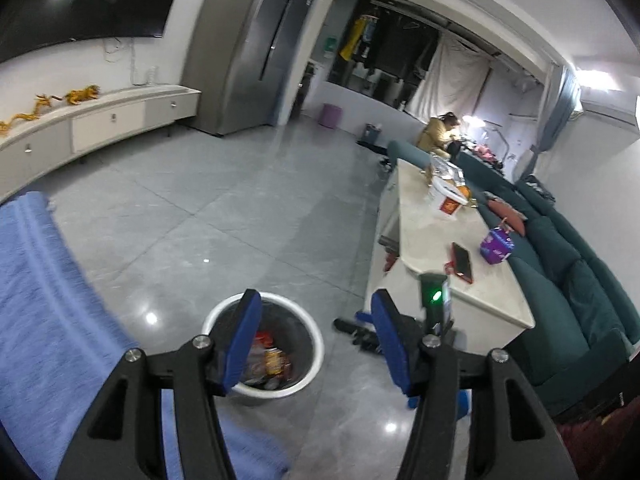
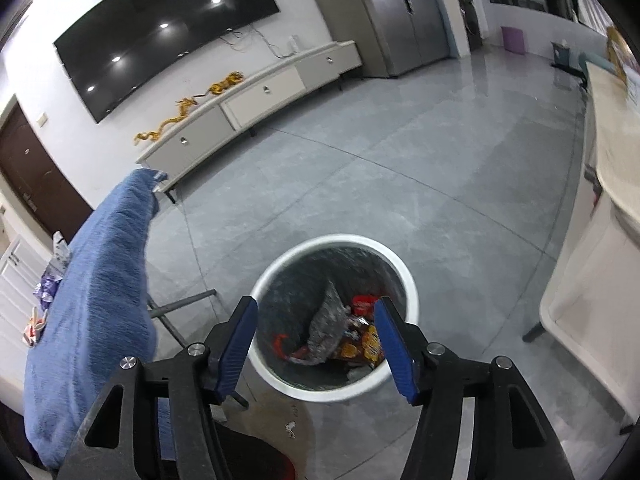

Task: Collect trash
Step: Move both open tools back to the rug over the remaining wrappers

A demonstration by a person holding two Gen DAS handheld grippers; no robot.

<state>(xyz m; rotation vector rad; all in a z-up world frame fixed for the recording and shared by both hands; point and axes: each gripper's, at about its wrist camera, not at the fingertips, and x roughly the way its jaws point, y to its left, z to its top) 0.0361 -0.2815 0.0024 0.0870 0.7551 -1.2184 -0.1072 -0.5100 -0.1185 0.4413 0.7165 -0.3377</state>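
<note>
Both grippers are seen above the white-rimmed trash bin [image 2: 335, 316], which stands on the grey floor and already holds crumpled wrappers [image 2: 362, 340] and a grey bag. Right gripper [image 2: 316, 346]: jaws parted to a medium width, nothing between the pads; the bin mouth is framed directly between and below them. Left gripper [image 1: 316, 338]: jaws likewise parted and empty, with the bin under the left-hand jaw and bare floor showing in the gap. Step judged: a drop into the bin looks done, and the next pickup is to be set up. Candidate trash is seen beyond the right-hand jaw of the left gripper, on the long pale table [image 1: 424, 216]: a purple carton [image 1: 497, 245] and a food box [image 1: 450, 198]; the phone [image 1: 462, 261] beside them is not trash and should be left alone. The next move calls for a swing toward the table with open jaws lined up on the carton.
</note>
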